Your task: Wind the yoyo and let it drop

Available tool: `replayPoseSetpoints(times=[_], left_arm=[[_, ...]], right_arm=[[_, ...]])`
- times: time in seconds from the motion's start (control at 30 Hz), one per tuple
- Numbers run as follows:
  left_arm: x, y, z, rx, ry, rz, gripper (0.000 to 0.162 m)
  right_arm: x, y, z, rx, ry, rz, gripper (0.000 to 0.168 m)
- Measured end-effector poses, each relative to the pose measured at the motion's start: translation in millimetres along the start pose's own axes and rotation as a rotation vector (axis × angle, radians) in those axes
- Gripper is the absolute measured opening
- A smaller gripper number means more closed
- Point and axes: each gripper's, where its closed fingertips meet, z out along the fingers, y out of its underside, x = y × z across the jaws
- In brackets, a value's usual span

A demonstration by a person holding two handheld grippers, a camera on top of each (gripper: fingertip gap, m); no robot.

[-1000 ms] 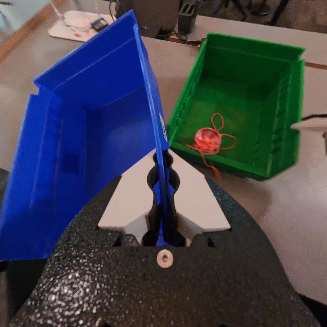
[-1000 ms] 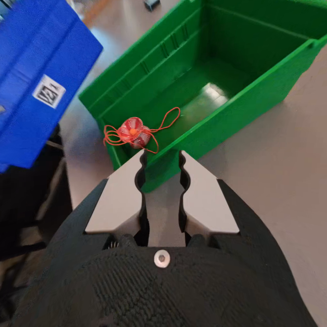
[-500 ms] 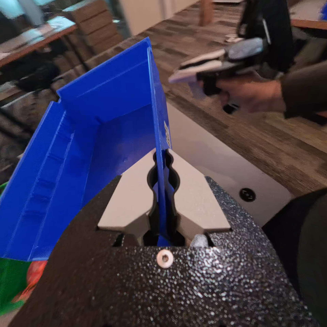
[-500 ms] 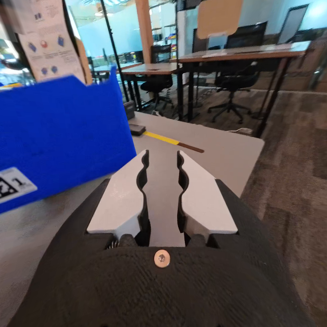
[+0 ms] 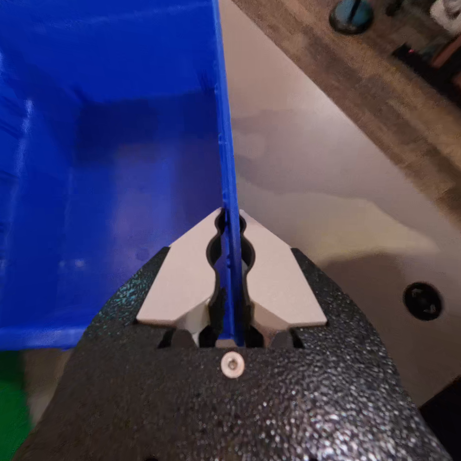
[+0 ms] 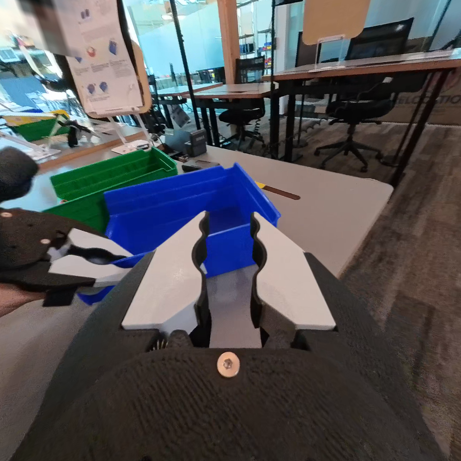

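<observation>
My left gripper (image 5: 230, 214) is shut on the side wall of a blue bin (image 5: 112, 174). In the right wrist view the blue bin (image 6: 174, 212) stands upright and looks to be down on the grey table (image 6: 324, 204). The left gripper (image 6: 124, 260) clamps its near left wall. A green bin (image 6: 112, 172) stands just behind the blue one and shows as a green patch (image 5: 10, 399) in the left wrist view. My right gripper (image 6: 229, 217) is open and empty, in front of the blue bin. The yoyo does not clearly show in either view.
A sign stand holding a white sheet (image 6: 107, 62) and small black devices (image 6: 197, 142) sit at the back of the table. A round black cable hole (image 5: 422, 304) lies near the table edge. Carpet floor (image 6: 411, 249), desks and office chairs lie beyond.
The blue bin went from raised and tilted to low and upright beside the green bin. My right gripper swung up from above the yoyo to a level view. The yoyo dropped out of sight.
</observation>
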Motion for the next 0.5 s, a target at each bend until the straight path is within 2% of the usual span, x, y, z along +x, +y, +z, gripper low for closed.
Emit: replayPoseSetpoints(times=[0.03,0.13,0.2,0.27,0.37,0.4,0.43,0.5], left_arm=[[1.3,-2.8,-1.8,0.018,0.038,-0.054,0.01],[7.3,-28.2,-30.9,0.182,0.176,-0.143,0.061],[-5.5,-42.8,-62.1,0.31,0.183,-0.181,0.077],[-30.7,-49.6,-100.2,0.444,0.125,-0.199,0.078],[-87.9,-36.7,-162.6,0.609,-0.088,-0.213,0.077],[-108.3,-27.5,-183.1,0.653,-0.172,-0.226,0.076],[-128.4,-16.1,-202.6,0.687,-0.247,-0.245,0.076],[-161.5,8.5,-235.2,0.728,-0.345,-0.278,0.074]], right_arm=[[-4.2,-1.0,-1.6,0.01,-0.029,0.026,0.032],[-15.7,-12.3,-1.7,0.03,-0.094,0.066,0.033],[-21.3,-22.1,4.5,0.026,-0.125,0.065,0.033],[-36.9,-32.5,21.1,0.021,-0.218,0.122,0.026],[-108.2,-80.9,62.9,0.05,-0.634,0.508,0.025],[-135.0,-91.5,83.5,0.02,-0.725,0.543,0.026],[-162.7,-93.9,108.0,-0.034,-0.761,0.497,0.027],[-216.3,-77.9,164.4,-0.196,-0.719,0.289,0.025]])
